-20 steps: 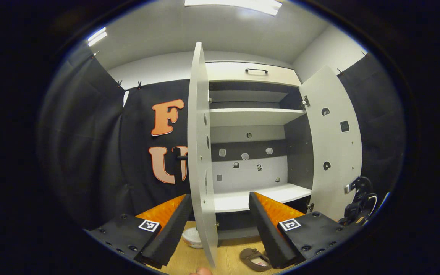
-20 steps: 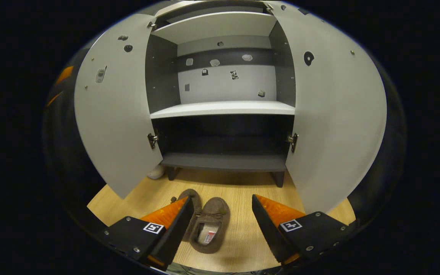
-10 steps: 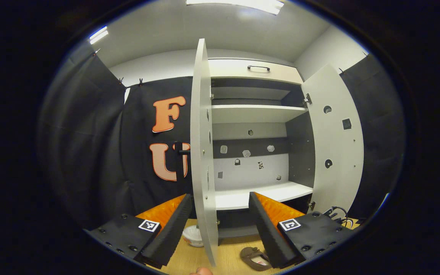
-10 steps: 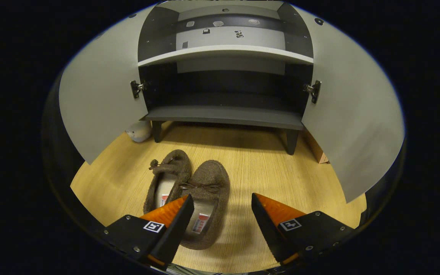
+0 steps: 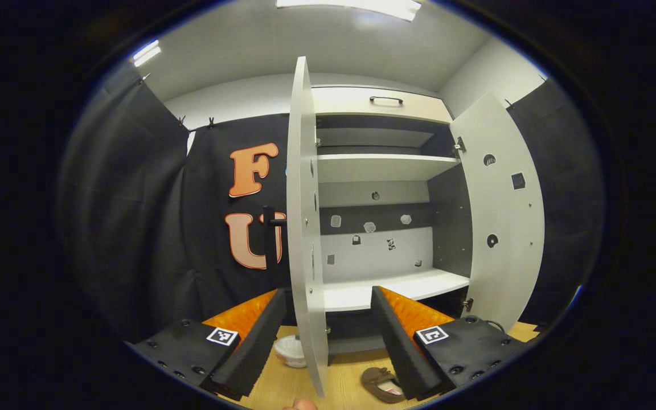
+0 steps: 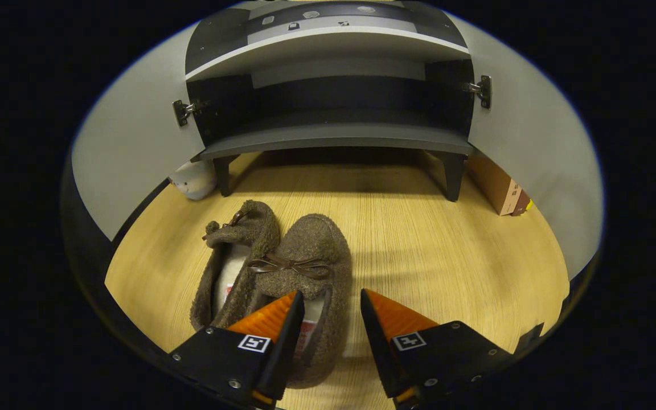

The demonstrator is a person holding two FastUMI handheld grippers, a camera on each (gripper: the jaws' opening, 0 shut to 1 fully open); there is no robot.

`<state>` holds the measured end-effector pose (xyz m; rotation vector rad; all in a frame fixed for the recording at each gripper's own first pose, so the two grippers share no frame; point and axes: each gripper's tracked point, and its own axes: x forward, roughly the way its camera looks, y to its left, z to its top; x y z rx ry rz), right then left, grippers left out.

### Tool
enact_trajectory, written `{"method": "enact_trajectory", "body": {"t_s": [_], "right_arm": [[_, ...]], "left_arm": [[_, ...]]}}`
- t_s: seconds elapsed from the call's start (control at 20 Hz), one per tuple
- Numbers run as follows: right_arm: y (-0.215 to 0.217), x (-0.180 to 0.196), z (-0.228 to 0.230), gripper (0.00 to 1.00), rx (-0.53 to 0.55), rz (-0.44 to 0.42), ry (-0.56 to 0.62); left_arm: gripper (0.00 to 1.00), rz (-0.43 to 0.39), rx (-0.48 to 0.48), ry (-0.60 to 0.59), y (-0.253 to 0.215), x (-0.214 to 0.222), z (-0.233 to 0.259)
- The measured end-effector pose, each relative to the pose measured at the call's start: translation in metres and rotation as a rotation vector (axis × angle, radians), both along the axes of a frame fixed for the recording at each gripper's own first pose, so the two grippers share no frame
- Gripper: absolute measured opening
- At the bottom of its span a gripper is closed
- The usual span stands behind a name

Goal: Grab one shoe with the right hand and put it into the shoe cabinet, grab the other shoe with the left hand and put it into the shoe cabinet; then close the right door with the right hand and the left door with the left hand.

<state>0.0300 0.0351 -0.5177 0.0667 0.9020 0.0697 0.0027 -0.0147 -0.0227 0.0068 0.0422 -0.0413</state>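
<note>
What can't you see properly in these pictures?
- Right shoe, right gripper view: its heel is hidden behind the right gripper; whether the fingers touch it can't be told.
- Left shoe, same view: partly covered by its neighbour.
- Shoe, left gripper view: mostly hidden behind the left gripper's finger.
- White object: half hidden by the cabinet door, too small to identify.

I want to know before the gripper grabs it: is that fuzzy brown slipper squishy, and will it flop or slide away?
The fuzzy brown slipper looks soft and woolly, so its side will probably squash when the right gripper pinches it. It seems light, and may sag at the toe when lifted. It lies flat on the wooden floor, against the other slipper, so it is unlikely to roll.
</note>
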Motion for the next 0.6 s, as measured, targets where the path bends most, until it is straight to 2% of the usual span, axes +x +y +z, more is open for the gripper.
{"method": "enact_trajectory", "body": {"t_s": [0.1, 0.15, 0.3, 0.35, 0.4, 0.45, 0.6], "right_arm": [[0.004, 0.001, -0.006, 0.51, 0.026, -0.011, 0.011], [0.002, 0.002, -0.007, 0.41, 0.021, -0.014, 0.006], [-0.004, 0.006, -0.007, 0.26, 0.016, -0.056, -0.005], [-0.010, 0.008, -0.006, 0.13, 0.006, -0.079, -0.013], [-0.012, 0.008, -0.002, 0.05, 0.018, -0.092, -0.012], [-0.011, 0.010, 0.005, 0.01, 0.040, -0.108, -0.018], [-0.013, 0.019, 0.040, 0.00, 0.066, -0.127, -0.074]], "left_arm": [[0.96, -0.002, 0.002, 0.004, -0.001, 0.000, -0.002], [0.96, -0.002, 0.002, 0.005, -0.001, 0.000, -0.002], [0.98, -0.003, -0.008, 0.007, -0.001, -0.001, -0.004], [0.98, -0.002, -0.008, 0.006, -0.001, 0.000, -0.003], [0.98, 0.001, -0.007, 0.005, 0.001, 0.000, -0.003], [0.98, 0.003, -0.005, 0.002, 0.002, 0.000, -0.003], [0.98, 0.012, -0.002, -0.010, 0.005, 0.001, 0.001]]}}
